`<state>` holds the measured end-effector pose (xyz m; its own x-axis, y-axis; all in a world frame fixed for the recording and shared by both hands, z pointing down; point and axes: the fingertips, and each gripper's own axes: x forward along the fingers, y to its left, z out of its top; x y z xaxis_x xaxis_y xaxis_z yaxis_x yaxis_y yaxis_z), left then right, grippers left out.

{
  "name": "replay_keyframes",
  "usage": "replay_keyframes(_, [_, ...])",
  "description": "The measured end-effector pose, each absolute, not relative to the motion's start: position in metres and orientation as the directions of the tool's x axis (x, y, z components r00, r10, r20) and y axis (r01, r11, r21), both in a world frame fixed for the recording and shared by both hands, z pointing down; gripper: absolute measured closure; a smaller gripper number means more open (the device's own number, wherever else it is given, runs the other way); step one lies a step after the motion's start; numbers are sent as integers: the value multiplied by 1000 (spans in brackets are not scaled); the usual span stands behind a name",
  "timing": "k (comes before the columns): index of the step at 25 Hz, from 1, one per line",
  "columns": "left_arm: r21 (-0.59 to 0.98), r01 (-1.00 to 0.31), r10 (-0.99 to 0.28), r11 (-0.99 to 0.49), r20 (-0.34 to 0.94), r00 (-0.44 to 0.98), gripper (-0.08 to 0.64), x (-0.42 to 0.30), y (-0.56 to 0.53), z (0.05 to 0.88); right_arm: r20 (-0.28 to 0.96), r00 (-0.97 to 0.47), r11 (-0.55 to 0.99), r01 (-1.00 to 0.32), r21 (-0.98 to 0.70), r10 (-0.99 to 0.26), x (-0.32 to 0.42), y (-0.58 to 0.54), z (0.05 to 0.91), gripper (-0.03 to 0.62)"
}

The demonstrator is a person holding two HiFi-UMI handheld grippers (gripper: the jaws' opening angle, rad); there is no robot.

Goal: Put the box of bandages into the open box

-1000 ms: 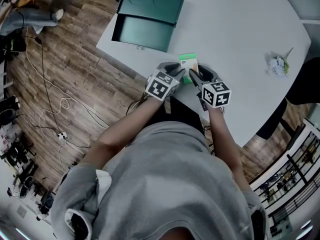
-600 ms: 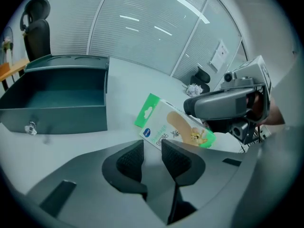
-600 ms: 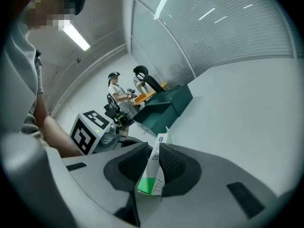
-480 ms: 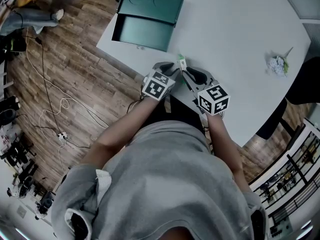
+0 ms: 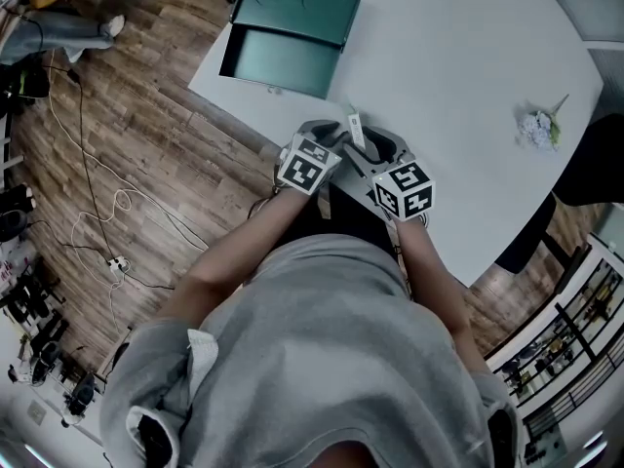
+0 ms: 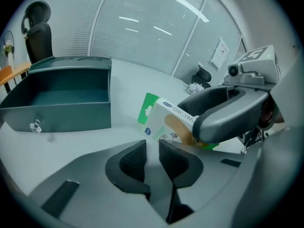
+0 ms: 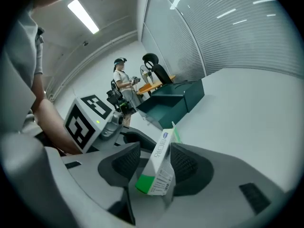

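The bandage box (image 5: 356,130), white and green, stands edge-on between my two grippers near the table's front edge. In the right gripper view the bandage box (image 7: 159,167) sits between the jaws of my right gripper (image 7: 156,148), leaning on one pad with a gap at the other; these jaws are opening. My left gripper (image 6: 152,151) has a narrow gap with nothing in it and its jaws are closing; the tilted bandage box (image 6: 166,118) lies just past its tips, under a right finger (image 6: 228,113). The open dark green box (image 5: 283,61) stands at the table's far left corner.
A small artificial flower (image 5: 539,128) lies on the table (image 5: 458,76) at the right. Cables (image 5: 97,213) run over the wooden floor on the left. A person (image 7: 121,77) stands behind the green box (image 7: 173,101), and a chair (image 6: 38,37) is nearby.
The bandage box has turned from lying face-up to standing edge-on between the grippers. The right gripper has shifted slightly left and closer to the left one.
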<state>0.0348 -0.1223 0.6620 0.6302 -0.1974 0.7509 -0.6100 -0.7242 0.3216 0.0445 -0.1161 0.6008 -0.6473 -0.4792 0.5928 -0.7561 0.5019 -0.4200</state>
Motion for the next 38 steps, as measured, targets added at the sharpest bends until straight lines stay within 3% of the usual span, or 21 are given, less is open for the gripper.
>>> replay_keyframes(2, [316, -610, -208, -726, 745, 634, 501, 33, -126, 657, 626, -612, 497, -780, -380, -483, 47, -119, 606, 405])
replay_keyframes(8, [318, -621, -260, -716, 705, 660, 533, 20, -130, 645, 606, -594, 476, -799, -368, -529, 58, -121, 597, 468])
replay_keyframes(14, [323, -661, -383, -678, 612, 692, 537, -2, -155, 595, 501, -595, 477, -804, -356, -629, 66, -157, 543, 479])
replay_keyframes(20, [260, -697, -519, -668, 509, 687, 537, -42, -168, 540, 384, -662, 613, -746, -260, -643, 28, -208, 492, 479])
replay_keyframes(26, [230, -763, -605, -604, 491, 626, 537, -102, -175, 519, 456, -694, 754, -653, -74, -557, -45, -244, 517, 479])
replay_keyframes(33, [217, -818, -664, -533, 491, 563, 537, -144, -181, 510, 554, -632, 819, -547, 176, -541, -88, -267, 549, 479])
replay_keyframes(35, [209, -826, -676, -524, 488, 552, 537, -152, -181, 508, 577, -616, 825, -527, 203, -536, -95, -267, 557, 517])
replay_keyframes(38, [203, -836, -691, -510, 481, 539, 537, -161, -181, 504, 602, -610, 827, -538, 164, -516, -97, -264, 567, 517])
